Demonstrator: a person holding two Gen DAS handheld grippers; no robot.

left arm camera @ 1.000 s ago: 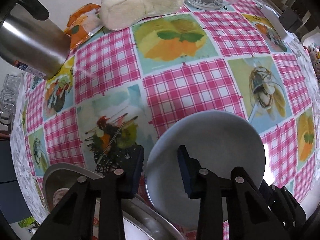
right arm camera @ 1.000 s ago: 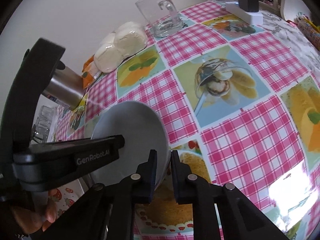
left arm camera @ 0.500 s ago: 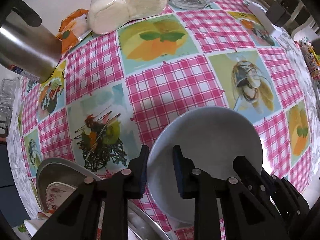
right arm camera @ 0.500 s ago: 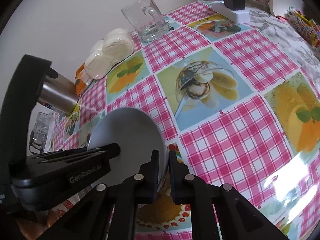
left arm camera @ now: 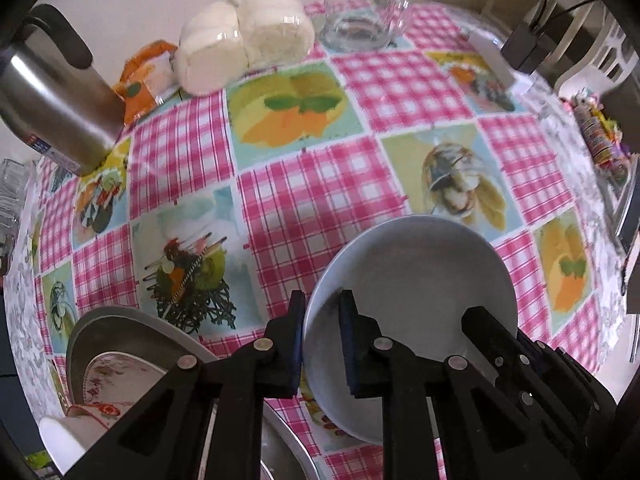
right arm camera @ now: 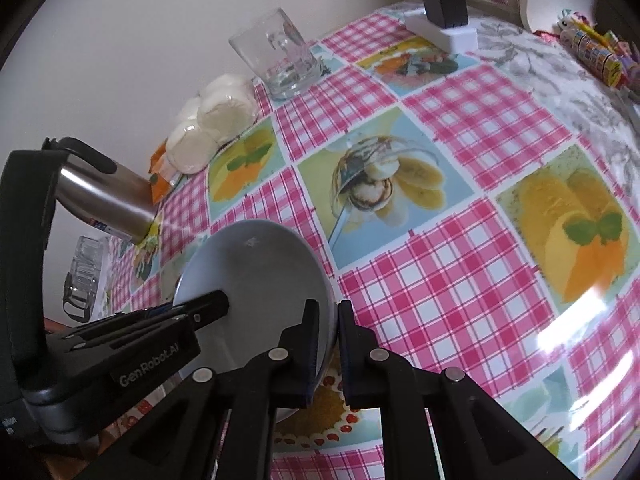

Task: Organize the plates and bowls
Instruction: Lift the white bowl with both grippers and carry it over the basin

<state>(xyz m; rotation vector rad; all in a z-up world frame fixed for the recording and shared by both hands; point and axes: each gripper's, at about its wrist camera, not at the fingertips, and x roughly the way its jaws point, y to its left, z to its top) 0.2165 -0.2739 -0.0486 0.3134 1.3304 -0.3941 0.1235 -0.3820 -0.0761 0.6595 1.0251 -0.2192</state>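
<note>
Pale grey bowl (left arm camera: 412, 292), glazed, looks ceramic. Judged rigid, moderately heavy, slick on the glaze and breakable if dropped or knocked against metal. No give in the wall, so the pads must do all the gripping. Best hold is the rim, one pad inside and one outside, taken at opposite sides so the bowl cannot swing.

Position: the bowl hangs above the checked tablecloth (left arm camera: 312, 184), over the near part of the table, carried between both tools. In the left wrist view it fills the 5 o'clock part of the frame; in the right wrist view it (right arm camera: 256, 272) sits at about 7 o'clock.

Left gripper (left arm camera: 320, 334): narrow gap, jaws have just been closing, with the bowl's rim between them, inner pad inside the bowl and outer pad against the outside wall. Reads as a grip on the rim at the bowl's 8 o'clock edge in that view.

Right gripper (right arm camera: 328, 342): jaws nearly together, pinching the rim at the bowl's 4 o'clock edge in its own view.

A metal tray (left arm camera: 100, 324) lies at 8 o'clock in the left view, holding a flowered plate (left arm camera: 116, 376) and a white cup (left arm camera: 60, 440).

Elsewhere: steel kettle (left arm camera: 52, 108) at 10 o'clock, wrapped buns (left arm camera: 244, 40) at 12, glass mug (left arm camera: 360, 24) at 1.

Risk, as judged: glaze on rubber may slip if either hand tilts.
</note>
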